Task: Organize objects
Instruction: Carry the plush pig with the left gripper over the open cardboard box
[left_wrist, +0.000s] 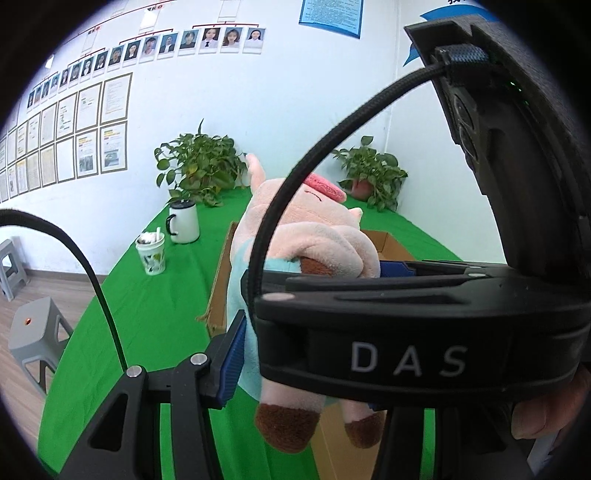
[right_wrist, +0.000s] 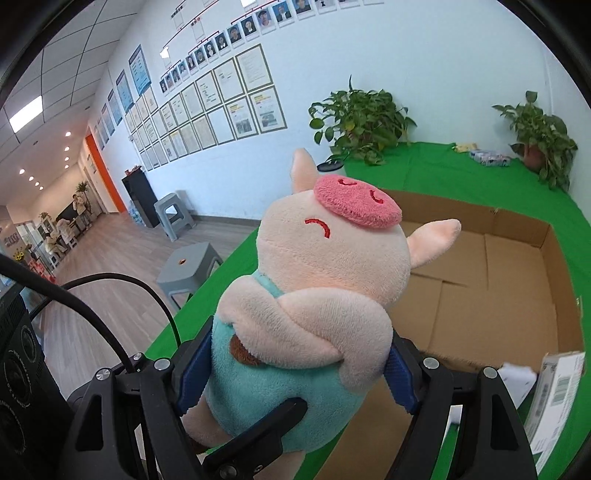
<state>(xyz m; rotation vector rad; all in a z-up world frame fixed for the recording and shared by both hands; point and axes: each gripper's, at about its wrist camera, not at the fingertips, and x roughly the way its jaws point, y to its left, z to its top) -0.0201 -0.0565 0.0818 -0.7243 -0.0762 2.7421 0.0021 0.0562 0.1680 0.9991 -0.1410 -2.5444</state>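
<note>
Nearest, the right claw grips the plush pig by its teal belly, blue pads pressed in on both sides. The left claw holds the same toy lower down: one blue pad lies against its side near the brown-tipped legs, while the other is hidden behind the right claw's body. The pig hangs above the left edge of the open cardboard box on the green worktop. Farther left stand a paper cup and a white mug; two potted plants sit by the far wall.
</note>
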